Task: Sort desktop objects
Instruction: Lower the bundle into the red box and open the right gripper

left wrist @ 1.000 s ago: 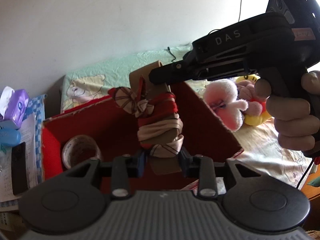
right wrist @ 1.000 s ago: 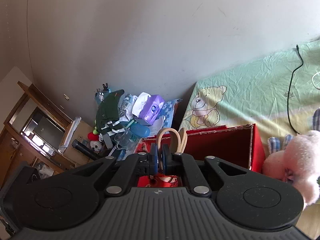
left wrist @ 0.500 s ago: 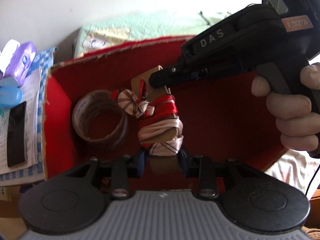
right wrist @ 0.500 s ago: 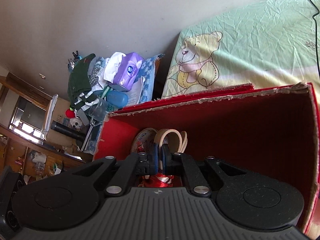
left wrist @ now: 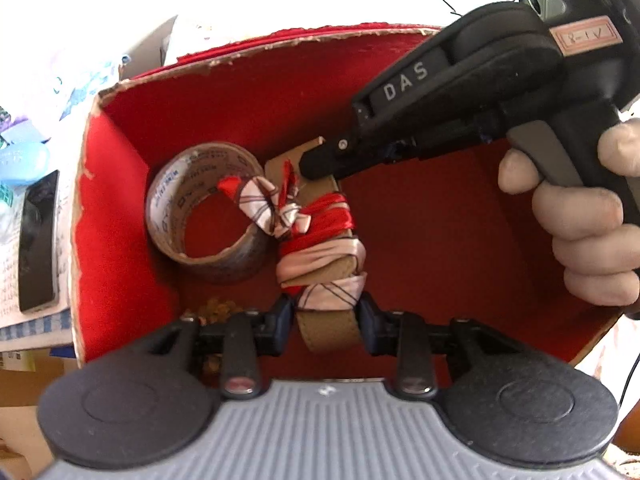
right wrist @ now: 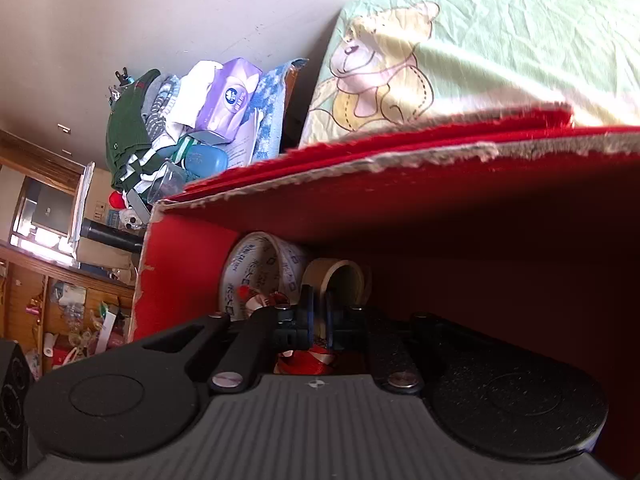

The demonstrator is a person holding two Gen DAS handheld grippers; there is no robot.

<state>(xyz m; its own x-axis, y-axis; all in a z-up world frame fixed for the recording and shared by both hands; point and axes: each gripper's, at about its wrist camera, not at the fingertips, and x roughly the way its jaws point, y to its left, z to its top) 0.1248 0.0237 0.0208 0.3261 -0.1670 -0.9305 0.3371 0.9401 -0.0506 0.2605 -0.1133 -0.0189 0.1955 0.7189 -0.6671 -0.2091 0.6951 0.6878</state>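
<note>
Inside red box: both hand-held grippers reach in, over its floor
Left hand-held gripper (left wrist: 325, 316): fingers clamped on lower end of tan strap (left wrist: 328, 326); strap wrapped w/ red-and-white scarf (left wrist: 320, 248) knotted in a bow
Right hand-held gripper (right wrist: 319, 312): fingers nearly together, pinched on upper end of the strap, which curls into a loop (right wrist: 340, 280) past the tips; seen from left cam, its black tip (left wrist: 320, 162) sits on strap's top end; bare hand (left wrist: 580, 216) around its grip
Strap position: held between the 2 grippers, inside red box (left wrist: 112, 240), just beside tape roll; can't tell if it touches box floor
Tape roll (left wrist: 200, 216): lying in box's left part, near left wall; scarf bow overlaps its rim
Box edge: torn cardboard rim (right wrist: 400, 160) along far side
Outside box, left: black phone (left wrist: 38, 240) on papers; blue case (right wrist: 206, 160); purple tissue pack (right wrist: 228, 98); green clothes (right wrist: 128, 136) piled by wall
Behind box: bed w/ green bear-print sheet (right wrist: 500, 40)
</note>
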